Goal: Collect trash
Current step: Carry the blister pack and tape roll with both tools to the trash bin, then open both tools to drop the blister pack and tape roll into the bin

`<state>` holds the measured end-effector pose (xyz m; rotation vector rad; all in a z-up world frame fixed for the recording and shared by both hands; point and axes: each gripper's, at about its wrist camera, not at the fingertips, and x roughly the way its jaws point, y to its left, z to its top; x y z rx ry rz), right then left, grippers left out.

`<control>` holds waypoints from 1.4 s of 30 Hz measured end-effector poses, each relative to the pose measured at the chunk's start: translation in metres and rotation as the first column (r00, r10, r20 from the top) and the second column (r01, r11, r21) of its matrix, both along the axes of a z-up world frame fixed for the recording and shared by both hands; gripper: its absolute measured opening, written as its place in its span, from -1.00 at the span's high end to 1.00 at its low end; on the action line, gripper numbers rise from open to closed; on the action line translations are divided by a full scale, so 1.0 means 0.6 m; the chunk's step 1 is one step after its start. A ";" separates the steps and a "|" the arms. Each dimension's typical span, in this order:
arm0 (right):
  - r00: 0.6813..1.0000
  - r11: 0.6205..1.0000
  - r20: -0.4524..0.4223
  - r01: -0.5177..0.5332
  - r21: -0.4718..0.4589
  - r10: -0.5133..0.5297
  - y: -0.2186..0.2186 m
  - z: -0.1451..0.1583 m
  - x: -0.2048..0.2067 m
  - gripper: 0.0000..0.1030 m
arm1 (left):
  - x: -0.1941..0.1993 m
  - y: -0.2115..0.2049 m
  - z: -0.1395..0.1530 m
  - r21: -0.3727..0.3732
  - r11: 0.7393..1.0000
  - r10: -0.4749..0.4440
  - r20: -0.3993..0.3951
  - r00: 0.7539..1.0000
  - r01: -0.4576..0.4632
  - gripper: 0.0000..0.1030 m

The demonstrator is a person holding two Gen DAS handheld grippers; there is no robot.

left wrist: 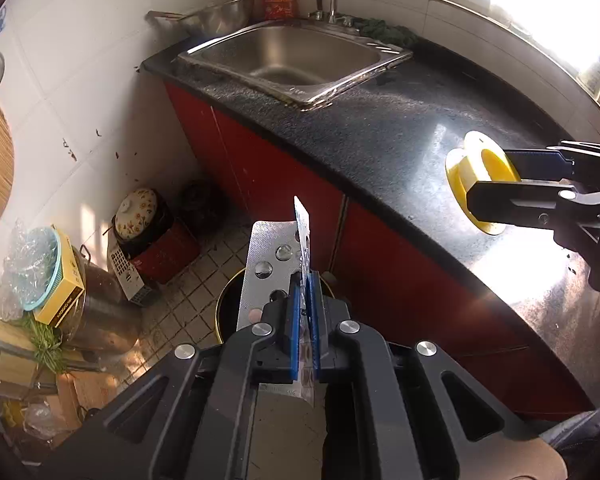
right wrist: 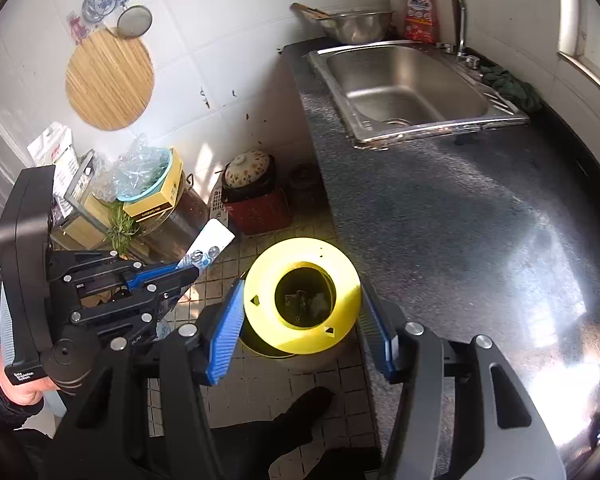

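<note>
1. Left gripper [left wrist: 305,300], jaws clenched on the blister packs [left wrist: 278,256], hangs over the bin [left wrist: 226,312] on the floor; centre it before releasing.
2. Right gripper [right wrist: 300,320] clasps the yellow spool [right wrist: 302,294] just right of the left; drop it into the bin too.

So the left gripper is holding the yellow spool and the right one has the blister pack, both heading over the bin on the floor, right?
They're swapped. The left gripper is shut on the blister pack; the right gripper holds the yellow spool, as both wrist views show. The bin is on the floor.
</note>
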<state>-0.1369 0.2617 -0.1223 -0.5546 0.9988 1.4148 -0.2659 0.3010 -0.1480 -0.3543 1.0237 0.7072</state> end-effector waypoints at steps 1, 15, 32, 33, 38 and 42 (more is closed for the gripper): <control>1.000 1.000 -0.003 -0.016 -0.009 0.016 0.013 -0.008 -0.014 -0.06 | -0.013 0.008 -0.010 -0.007 1.000 0.016 -0.003 1.000 -0.016 0.93; 0.996 0.982 -0.016 -0.090 -0.167 0.088 0.148 -0.175 -0.097 -0.06 | -0.077 0.087 -0.161 -0.117 0.990 0.083 0.026 0.996 -0.079 0.93; 0.996 0.964 -0.032 -0.085 -0.253 0.080 0.188 -0.241 -0.112 -0.07 | -0.094 0.129 -0.247 -0.240 0.965 0.117 0.029 0.993 -0.107 0.93; 0.996 0.964 -0.031 -0.084 -0.251 0.079 0.190 -0.238 -0.112 -0.07 | -0.093 0.130 -0.247 -0.240 0.965 0.116 0.030 0.993 -0.106 0.91; 0.996 0.966 -0.048 -0.088 -0.243 0.079 0.191 -0.231 -0.104 -0.32 | -0.090 0.133 -0.254 -0.226 0.969 0.104 -0.004 0.995 -0.102 0.80; 0.995 0.967 -0.051 -0.095 -0.234 0.085 0.190 -0.223 -0.102 -0.51 | -0.102 0.131 -0.242 -0.196 0.973 0.127 0.023 0.992 -0.120 -0.36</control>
